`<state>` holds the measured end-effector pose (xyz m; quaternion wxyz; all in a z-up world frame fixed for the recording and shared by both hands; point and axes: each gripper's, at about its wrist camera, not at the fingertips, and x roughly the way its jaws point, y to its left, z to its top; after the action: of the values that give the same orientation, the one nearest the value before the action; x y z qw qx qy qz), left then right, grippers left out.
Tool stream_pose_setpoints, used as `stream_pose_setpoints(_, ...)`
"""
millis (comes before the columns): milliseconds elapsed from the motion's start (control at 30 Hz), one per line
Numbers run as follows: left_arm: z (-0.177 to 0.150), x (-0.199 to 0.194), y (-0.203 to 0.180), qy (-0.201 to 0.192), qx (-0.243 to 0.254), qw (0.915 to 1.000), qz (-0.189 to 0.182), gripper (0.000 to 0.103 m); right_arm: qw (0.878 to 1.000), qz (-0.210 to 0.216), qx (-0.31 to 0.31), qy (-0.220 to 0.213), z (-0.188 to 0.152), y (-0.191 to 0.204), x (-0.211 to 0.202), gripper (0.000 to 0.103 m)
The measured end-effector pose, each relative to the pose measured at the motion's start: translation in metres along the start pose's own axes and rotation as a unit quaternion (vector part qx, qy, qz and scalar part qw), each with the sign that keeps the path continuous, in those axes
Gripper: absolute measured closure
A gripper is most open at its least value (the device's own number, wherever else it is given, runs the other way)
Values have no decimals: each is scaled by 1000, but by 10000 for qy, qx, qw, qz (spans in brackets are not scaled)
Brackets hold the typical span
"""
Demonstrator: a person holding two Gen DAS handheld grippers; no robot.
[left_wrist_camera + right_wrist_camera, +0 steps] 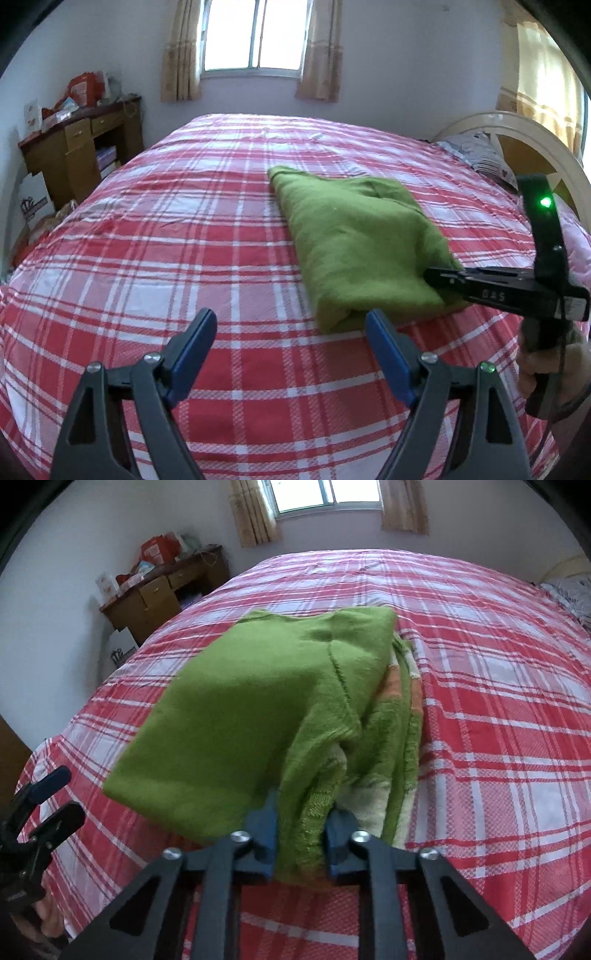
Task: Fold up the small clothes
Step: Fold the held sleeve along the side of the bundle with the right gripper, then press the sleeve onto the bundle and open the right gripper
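Green knitted wool, folded into a thick rectangular bundle, makes up the small sweater (364, 240) lying on the bed. The bed is covered by a red, pink and white plaid cotton sheet (184, 229) that fills most of both views. In the right wrist view, paler layers with orange and cream stripes show along the folded sweater's right edge.

The right gripper (301, 843), black-armed with blue pads, is closed on the near end of the sweater: a bunched fold of green knit sits pinched between its two pads, and the cloth rises from there toward the far side of the bed. In the left wrist view the same gripper reaches in from the right, its black tip lying against the near right corner of the bundle, with a green light glowing on its upright bracket and a hand (543, 365) gripping its handle below.

The left gripper (291, 332) stands wide, with nothing between its blue pads; it hangs over bare sheet just to the left of the sweater's near corner, its right pad close beside the cloth's edge.

A brown wooden desk with drawers (77, 147), piled with bags and papers, stands against the left wall. Beige curtains (181, 51) flank a bright window beyond the bed's far edge.
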<state>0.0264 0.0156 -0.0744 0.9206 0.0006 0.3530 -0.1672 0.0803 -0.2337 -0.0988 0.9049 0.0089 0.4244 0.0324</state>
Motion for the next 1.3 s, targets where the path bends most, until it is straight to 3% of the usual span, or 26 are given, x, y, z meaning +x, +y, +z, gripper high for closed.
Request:
stream_pose_setpoints(167,3,1,6,27,-133,9999,28,18,9994,-315,135,-73,0,-11,-8,93)
stream_pose_setpoints(467,19,21,5,3,-140,9996,261,18,9993,13,381,-32,-15,-33,-7,93)
stream_pose_setpoints(600,27,32,6,25,-156,9996,213,18,9984,287,497,-9,-15,-41,-26,86)
stream_pose_setpoints(800,32,54,-4,121,-235,9996,140,18,9935,-102,614,-954,21,-39,-65,80)
stream_pose_setpoints(900,30,65,-16,227,-209,9993,204,18,9942,-345,-101,-1012,41,-7,-48,80)
stream_pose_setpoints(1000,27,74,-27,351,-159,9984,409,17,9937,-506,-673,-742,51,18,-12,80)
stream_pose_setpoints(1067,27,78,-31,413,-170,9979,468,16,9928,-769,-803,-446,54,18,18,81)
stream_pose_setpoints(1100,27,81,-34,463,-167,9976,479,16,9907,-1027,-837,-309,54,12,35,86)
stream_pose_setpoints(1300,28,87,-41,544,-109,9971,527,10,9927,-1034,-437,-437,60,-16,48,98)
